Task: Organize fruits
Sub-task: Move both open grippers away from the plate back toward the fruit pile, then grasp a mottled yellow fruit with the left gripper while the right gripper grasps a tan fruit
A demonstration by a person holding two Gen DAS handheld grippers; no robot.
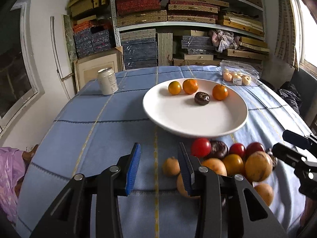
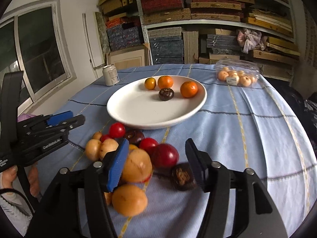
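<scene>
Both grippers, the left gripper [image 1: 158, 166] and right gripper [image 2: 156, 164], hang open and empty over the fruit pile [image 2: 136, 162] near the table's front edge, where one clean, centred pinch on 1 fruit serves best before lifting to the white plate [image 2: 138, 117].

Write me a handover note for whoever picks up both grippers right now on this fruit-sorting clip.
Left gripper: jaws apart, nothing between them, over bare cloth left of the pile.
Right gripper: jaws open, over the loose fruit pile, gripping nothing.
White plate: holds three oranges and one dark fruit.
Left to do: red, yellow and dark fruits on the blue tablecloth in front of the plate.
Untouched: can and clear fruit box at the far edge.
</scene>
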